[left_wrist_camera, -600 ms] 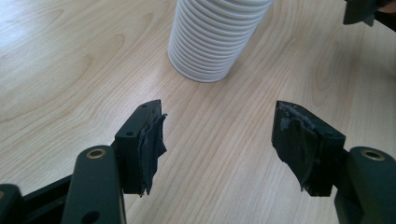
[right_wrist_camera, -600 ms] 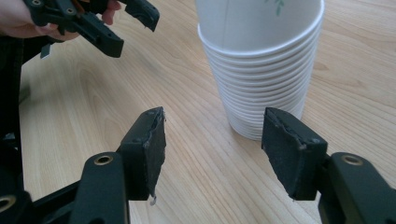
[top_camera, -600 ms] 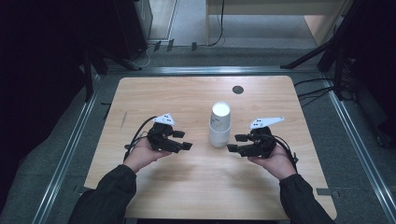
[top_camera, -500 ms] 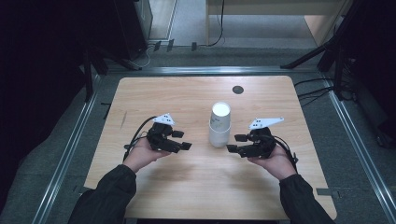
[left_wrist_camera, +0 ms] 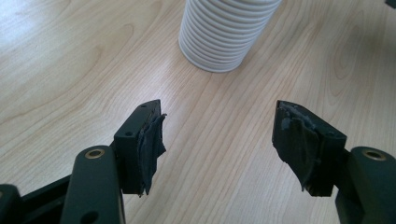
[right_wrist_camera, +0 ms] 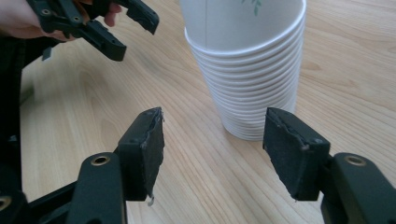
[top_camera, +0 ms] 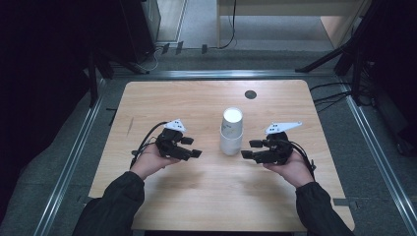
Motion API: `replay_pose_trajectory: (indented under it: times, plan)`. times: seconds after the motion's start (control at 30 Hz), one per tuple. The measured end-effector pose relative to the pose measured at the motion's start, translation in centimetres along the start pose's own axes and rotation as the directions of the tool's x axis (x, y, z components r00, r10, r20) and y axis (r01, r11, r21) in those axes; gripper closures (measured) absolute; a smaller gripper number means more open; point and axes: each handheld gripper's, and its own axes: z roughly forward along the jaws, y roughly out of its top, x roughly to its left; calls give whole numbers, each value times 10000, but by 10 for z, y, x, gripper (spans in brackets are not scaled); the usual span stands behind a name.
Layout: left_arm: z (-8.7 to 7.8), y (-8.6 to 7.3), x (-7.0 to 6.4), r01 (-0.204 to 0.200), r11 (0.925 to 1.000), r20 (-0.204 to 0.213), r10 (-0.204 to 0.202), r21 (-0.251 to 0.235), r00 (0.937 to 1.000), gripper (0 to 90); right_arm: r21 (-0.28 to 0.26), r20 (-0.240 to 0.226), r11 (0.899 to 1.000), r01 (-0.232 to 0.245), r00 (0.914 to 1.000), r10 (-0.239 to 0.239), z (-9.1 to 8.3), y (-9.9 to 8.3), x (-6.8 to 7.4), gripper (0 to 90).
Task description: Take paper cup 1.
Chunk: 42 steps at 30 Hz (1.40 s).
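Observation:
A stack of white ribbed paper cups (top_camera: 231, 132) stands upside down near the middle of the wooden table (top_camera: 187, 101). My left gripper (top_camera: 193, 147) is open just left of the stack, jaws pointing toward it. My right gripper (top_camera: 249, 149) is open just right of the stack, close to its base. In the left gripper view the cups (left_wrist_camera: 224, 32) stand ahead of the open left gripper (left_wrist_camera: 219, 109), apart from it. In the right gripper view the cup stack (right_wrist_camera: 247, 70) rises just beyond the open right gripper (right_wrist_camera: 212, 114), and the left gripper (right_wrist_camera: 93, 23) shows at the upper left.
A small black round cap (top_camera: 251, 94) sits in the tabletop behind the cups. Metal rails (top_camera: 74, 152) run along the table's sides on the grey floor. Cables (top_camera: 334, 96) lie at the right, and dark stands lie beyond the far edge.

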Motion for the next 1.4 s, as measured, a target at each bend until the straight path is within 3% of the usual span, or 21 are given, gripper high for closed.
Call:
replay_pose_trajectory:
  times: [0.23, 0.43, 0.63, 0.7, 0.97, 1.07, 1.17, 1.4]
  plan:
    - [-6, -3, -4, -7, 10000, 33, 7, 10, 10000, 336, 184, -126, 9998, 20, 9999, -17, 3, 2, 0, 373]
    - [-12, -5, -12, -257, 9996, 257, 260, -135, 9993, 334, 638, -98, 9934, 948, 9955, -944, 3, 2, 5, 370]
    - [-12, -8, -16, -119, 9999, 423, 118, 40, 9990, 319, 228, 73, 9941, 1058, 9943, -1060, -4, 6, -2, 380]
    - [-12, -8, -18, -184, 9998, 447, 180, 94, 9988, 319, -31, 27, 9954, 958, 9954, -958, -6, 9, -4, 380]
    - [-15, -5, -24, -266, 9995, 605, 276, -157, 9978, 315, -90, 95, 9883, 1526, 9883, -1525, -19, 24, -4, 357]
    - [-15, -1, -24, -317, 9992, 630, 333, -259, 9975, 315, -27, 156, 9853, 1709, 9852, -1708, -21, 25, -8, 354]
    - [-13, 2, -24, -425, 9987, 635, 442, -279, 9970, 315, 55, 23, 9877, 1560, 9878, -1560, -23, 30, -12, 353]
    - [-10, 6, -20, -401, 9990, 626, 414, -219, 9972, 315, 394, -22, 9783, 2034, 9791, -2034, -24, 52, -13, 331]
